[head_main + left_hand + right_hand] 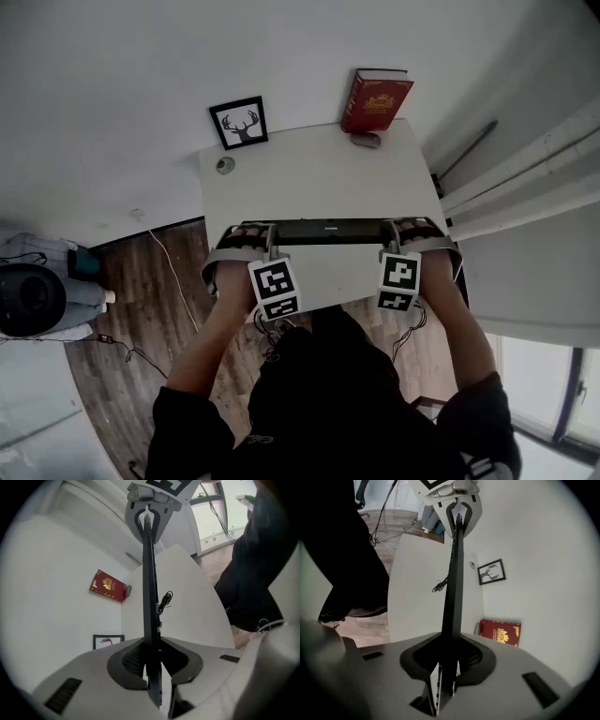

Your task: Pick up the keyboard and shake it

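The black keyboard (pixel 328 231) hangs lifted above the white table (pixel 309 178), turned on edge so it shows as a thin dark bar. My left gripper (pixel 267 241) is shut on its left end and my right gripper (pixel 386 236) is shut on its right end. In the left gripper view the keyboard (pixel 149 573) runs edge-on away from my left gripper (pixel 151 663) to the other gripper at the top. The right gripper view mirrors this: the keyboard (pixel 453 583) stands clamped in my right gripper (pixel 446 660).
A red book (pixel 376 100) and a framed deer picture (pixel 239 122) lean on the wall at the table's back. A small grey object (pixel 366 140) and a round disc (pixel 225 165) lie there too. A coiled cable (pixel 165 601) rests on the table.
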A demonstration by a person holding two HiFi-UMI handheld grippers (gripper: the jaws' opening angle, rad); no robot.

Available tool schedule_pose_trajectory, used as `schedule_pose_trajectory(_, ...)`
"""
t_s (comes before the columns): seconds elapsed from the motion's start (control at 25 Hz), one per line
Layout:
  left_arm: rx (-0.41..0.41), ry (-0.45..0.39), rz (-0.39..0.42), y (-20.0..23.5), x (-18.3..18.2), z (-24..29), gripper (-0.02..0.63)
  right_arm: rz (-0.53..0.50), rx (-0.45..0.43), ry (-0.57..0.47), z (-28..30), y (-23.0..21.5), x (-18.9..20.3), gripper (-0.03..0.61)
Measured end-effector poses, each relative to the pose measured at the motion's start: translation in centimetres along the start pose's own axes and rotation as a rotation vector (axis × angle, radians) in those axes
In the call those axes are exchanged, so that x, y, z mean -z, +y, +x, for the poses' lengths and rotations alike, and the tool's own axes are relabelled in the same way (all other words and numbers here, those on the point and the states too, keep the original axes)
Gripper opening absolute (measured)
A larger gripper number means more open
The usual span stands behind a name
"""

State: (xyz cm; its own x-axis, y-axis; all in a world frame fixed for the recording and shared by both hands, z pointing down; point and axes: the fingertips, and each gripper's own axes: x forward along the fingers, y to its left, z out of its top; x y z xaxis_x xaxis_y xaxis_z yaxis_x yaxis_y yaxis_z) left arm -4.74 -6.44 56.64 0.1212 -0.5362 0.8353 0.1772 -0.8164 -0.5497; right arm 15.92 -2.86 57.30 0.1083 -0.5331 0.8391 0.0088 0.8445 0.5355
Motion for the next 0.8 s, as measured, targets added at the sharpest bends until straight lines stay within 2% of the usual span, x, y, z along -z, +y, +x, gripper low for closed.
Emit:
schedule_pose_trajectory(0.16, 0.113, 0.032, -0.042, -2.1, -0.2, 3.1, 0.071, -0.036, -0.121, -0.063, 4.0, 1.5, -0.4, 0.088)
schedule_pose_trajectory(0.4, 0.215, 0.073, -0.123, -4.4, -1.2, 7.0, 0.071, -0.071, -0.209, -0.113, 9.0, 2.6, 0.2, 0.086)
schedule_pose_trajectory(0.56, 0.267, 0.104, -0.136, -5.6, -1.4, 8.6, 0.069, -0.069, -0.282, -0.151, 11.1, 4.2, -0.1, 0.086)
schedule_pose_trajectory(0.8, 0.373, 0.102, -0.14, -8.0, -1.8, 9.9, 0.069, -0.072, -0.38, -0.195, 12.8, 6.4, -0.3, 0.084)
